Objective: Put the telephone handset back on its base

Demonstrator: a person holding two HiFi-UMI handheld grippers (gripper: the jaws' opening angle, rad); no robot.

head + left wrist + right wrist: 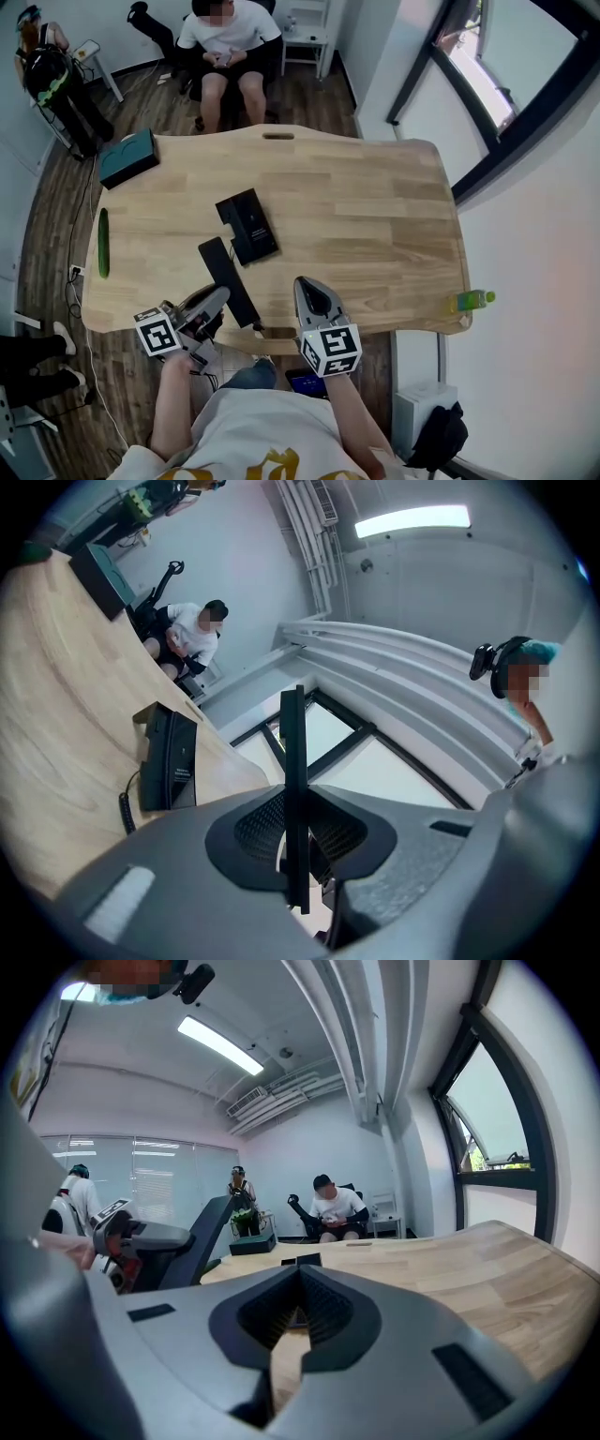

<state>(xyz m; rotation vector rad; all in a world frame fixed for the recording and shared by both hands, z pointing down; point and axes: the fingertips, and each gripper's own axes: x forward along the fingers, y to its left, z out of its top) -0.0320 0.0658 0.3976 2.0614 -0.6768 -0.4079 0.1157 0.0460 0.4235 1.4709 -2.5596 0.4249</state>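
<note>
Left gripper [214, 302] sits over the near edge of the table [375, 216], left of centre, jaws clamped on the telephone handset [225, 272]. In the left gripper view the handset shows edge-on as a thin black slab pinched between the two pads. In the right gripper view it is tilted up off the wood. Its free end points toward the base [248, 225] and ends just beside the base's near-left side, so the handset is not seated on it. The base lies flat around the table middle, slightly left, and a coiled cord [125, 810] runs from it.

Right gripper [307, 289] is over the near edge, right of the handset. Its jaws are closed tip to tip with nothing between them.

A teal box [128, 157] is at the far-left corner. A cucumber [103, 242] lies along the left edge. A green bottle [473, 300] sits at the near-right corner, overhanging. A seated person [230, 47] is beyond the far edge.
</note>
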